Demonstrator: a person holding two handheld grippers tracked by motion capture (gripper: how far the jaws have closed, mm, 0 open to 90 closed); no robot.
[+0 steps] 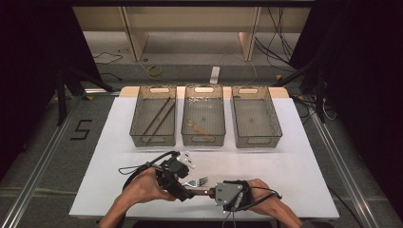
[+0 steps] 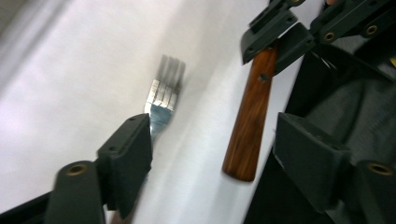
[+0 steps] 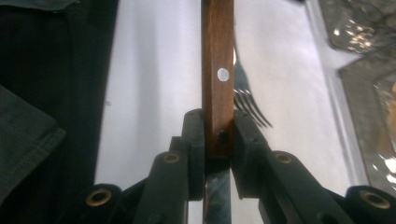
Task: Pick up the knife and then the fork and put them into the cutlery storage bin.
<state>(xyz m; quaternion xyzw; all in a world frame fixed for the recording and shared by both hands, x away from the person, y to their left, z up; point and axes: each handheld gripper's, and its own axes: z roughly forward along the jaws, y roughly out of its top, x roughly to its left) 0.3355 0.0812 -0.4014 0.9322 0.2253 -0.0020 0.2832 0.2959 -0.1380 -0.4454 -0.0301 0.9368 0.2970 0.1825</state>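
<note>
You can read one sign here: a black figure "5" (image 1: 81, 129) marked on the grey floor (image 1: 38, 142) to the left of the white surface (image 1: 304, 161), seen in the high view; it stands slightly slanted, near the metal rail; you will find no brand, label or lettering legible on the trays, the cutlery or either claw; the gripper views give you nothing to read.

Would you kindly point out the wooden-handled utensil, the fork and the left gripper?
wooden-handled utensil (image 3: 217, 70), right gripper view, on its brown handle.
fork (image 2: 164, 93), left gripper view, on its tines.
left gripper (image 2: 212, 154), left gripper view, midway between its open jaws.
</note>
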